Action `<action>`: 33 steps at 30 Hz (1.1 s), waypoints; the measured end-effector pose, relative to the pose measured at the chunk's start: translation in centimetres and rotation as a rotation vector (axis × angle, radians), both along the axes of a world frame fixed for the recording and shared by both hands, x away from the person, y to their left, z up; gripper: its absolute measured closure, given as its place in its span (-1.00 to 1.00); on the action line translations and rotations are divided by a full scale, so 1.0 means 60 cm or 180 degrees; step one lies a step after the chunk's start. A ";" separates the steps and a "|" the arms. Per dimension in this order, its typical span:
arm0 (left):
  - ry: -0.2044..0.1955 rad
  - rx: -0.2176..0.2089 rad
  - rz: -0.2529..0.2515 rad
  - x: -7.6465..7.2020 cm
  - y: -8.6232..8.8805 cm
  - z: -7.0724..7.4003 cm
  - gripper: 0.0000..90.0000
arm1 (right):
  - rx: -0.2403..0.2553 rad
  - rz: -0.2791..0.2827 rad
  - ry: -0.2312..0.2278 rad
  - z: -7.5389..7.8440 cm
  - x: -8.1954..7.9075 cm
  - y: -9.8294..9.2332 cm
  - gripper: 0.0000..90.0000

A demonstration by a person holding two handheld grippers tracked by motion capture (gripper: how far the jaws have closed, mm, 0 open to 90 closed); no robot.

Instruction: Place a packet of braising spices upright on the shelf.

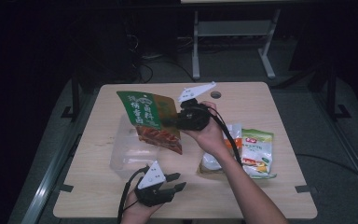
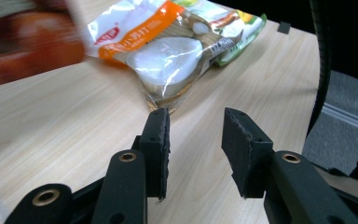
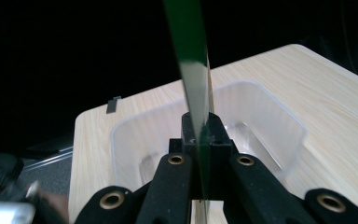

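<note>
At the near left edge of the worktop [image 1: 261, 93], in the high view, the left tongs [image 1: 179, 182] lie low in the person's left hand, pointing to the right, their jaws apart and gripping nothing. The left gripper view bears this out: the two black pads [image 2: 158, 149] stand with bare wood between them, and beyond them lies a clear packet with an orange band [image 2: 168, 56], with a green-edged packet [image 2: 247, 21] just behind it. Just beyond the left tongs in the high view sits a clear plastic tub [image 1: 121, 158], its rim near the left half of the worktop. Above the tub hangs a green and red snack bag [image 1: 151, 119], tilted, its lower red end over the tub's far side and clear of the wood. The right tongs [image 1: 175, 119] hold this bag by its right edge, clenched tight on it, the right hand [image 1: 209, 133] wrapped around the body behind them. In the right gripper view the bag shows edge-on as a thin green strip [image 3: 191, 70] pinched between the closed pads, with the tub [image 3: 270, 112] right below and beyond it. To the right of the forearm, on the worktop, lie the two other packets side by side, the orange-banded one [image 1: 230, 137] touching the green-edged one [image 1: 258, 151].
</note>
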State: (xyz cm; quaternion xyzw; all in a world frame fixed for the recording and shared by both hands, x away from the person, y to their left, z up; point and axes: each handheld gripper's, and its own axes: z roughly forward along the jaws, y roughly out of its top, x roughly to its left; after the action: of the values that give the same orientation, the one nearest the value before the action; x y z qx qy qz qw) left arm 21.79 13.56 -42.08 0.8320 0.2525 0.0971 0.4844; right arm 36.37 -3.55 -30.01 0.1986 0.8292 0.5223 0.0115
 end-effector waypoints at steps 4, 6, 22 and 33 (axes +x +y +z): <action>0.0007 -0.0002 -0.0034 -0.001 -0.003 0.000 0.35 | -0.0006 0.0060 -0.0014 -0.005 0.011 0.027 0.99; -0.0004 0.0012 -0.0060 -0.002 -0.004 -0.001 0.35 | 0.0029 0.0110 0.0018 -0.011 0.018 0.045 0.99; -0.0055 -0.0015 -0.0100 -0.010 -0.007 0.000 0.29 | 0.0200 0.0199 0.0159 -0.070 0.054 0.104 0.99; -0.0067 -0.0021 -0.0131 -0.012 -0.009 0.000 0.29 | 0.0115 0.0232 0.0244 -0.113 0.055 0.115 0.99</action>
State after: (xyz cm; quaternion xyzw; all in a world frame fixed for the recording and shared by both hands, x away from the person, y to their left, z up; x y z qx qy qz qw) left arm 21.08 13.02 -42.06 0.8343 0.2306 0.0950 0.4917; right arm 39.66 3.38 -36.77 0.1883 0.8261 0.5294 -0.0429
